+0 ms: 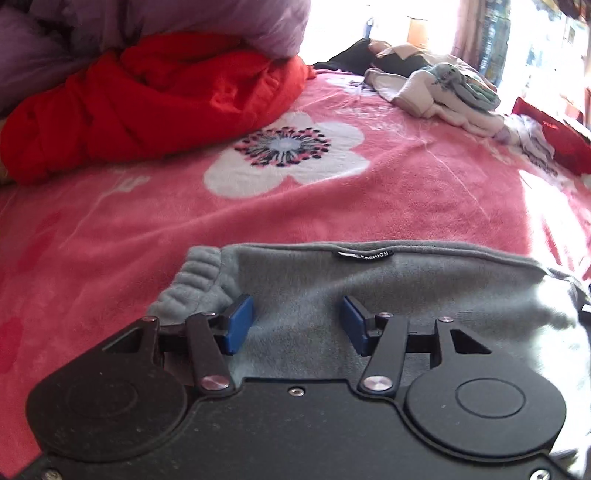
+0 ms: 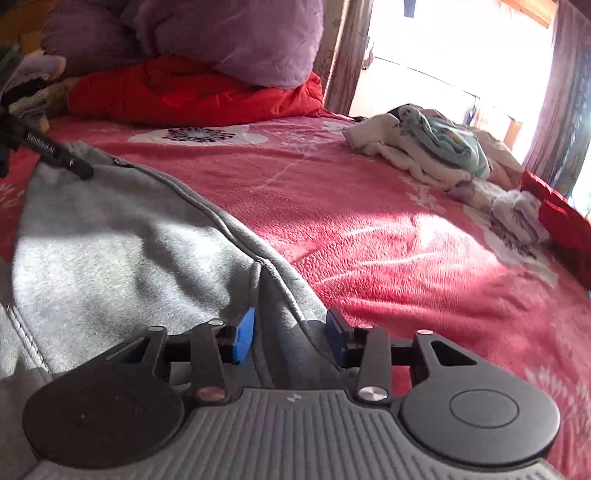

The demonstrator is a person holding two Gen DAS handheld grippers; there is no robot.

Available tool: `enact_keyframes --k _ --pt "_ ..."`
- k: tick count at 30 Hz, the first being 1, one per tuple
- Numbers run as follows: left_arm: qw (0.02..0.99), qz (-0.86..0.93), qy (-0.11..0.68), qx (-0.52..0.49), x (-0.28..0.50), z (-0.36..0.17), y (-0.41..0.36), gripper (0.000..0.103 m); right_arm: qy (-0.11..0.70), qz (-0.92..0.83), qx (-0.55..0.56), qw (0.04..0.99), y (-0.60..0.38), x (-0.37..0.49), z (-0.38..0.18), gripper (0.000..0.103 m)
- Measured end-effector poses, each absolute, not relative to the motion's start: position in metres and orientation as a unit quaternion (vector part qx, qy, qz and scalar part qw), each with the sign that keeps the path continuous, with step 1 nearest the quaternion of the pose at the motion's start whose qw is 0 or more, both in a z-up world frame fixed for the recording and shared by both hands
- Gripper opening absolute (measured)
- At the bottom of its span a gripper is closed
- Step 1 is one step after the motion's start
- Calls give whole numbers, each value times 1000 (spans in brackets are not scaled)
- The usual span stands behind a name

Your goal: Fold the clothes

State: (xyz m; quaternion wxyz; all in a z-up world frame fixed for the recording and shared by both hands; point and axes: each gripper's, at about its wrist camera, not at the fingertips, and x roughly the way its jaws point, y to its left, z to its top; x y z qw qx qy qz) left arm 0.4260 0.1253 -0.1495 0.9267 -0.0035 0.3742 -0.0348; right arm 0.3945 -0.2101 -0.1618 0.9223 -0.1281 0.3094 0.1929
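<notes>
A grey fleece garment [image 1: 332,291] with a black "FASHION" label [image 1: 364,255] lies on the pink flowered blanket [image 1: 258,218]. My left gripper [image 1: 297,321] hovers open just over it, blue pads [image 1: 240,321] spread apart near the elastic hem at the left. In the right wrist view the same grey garment [image 2: 110,236] spreads to the left, and my right gripper [image 2: 290,338] is open over its seamed edge, which runs between the fingers. The left gripper [image 2: 79,168] shows at the garment's far corner there; its state is unclear from this view.
A red quilt [image 1: 147,107] and a purple pillow [image 1: 166,22] are heaped at the back left. A pile of white and pale blue clothes [image 2: 436,151] sits at the back right, with red cloth [image 2: 561,218] beside it. A bright window [image 2: 461,48] is behind.
</notes>
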Motion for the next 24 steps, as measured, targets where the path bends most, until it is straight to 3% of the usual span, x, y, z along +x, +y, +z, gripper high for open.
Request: enact_keyframes --k 6,14,20,24 --pt "929 -37 367 6 428 -146 125 57 310 163 -111 930 -221 404 -164 51" --pt "909 -124 398 25 417 -137 114 57 267 242 -96 928 -211 385 -137 42" --pt "908 -121 399 45 423 -153 98 65 305 246 -149 908 -190 390 -159 39" --pt "909 -120 398 32 425 -150 101 65 304 234 -153 911 -191 392 -162 39"
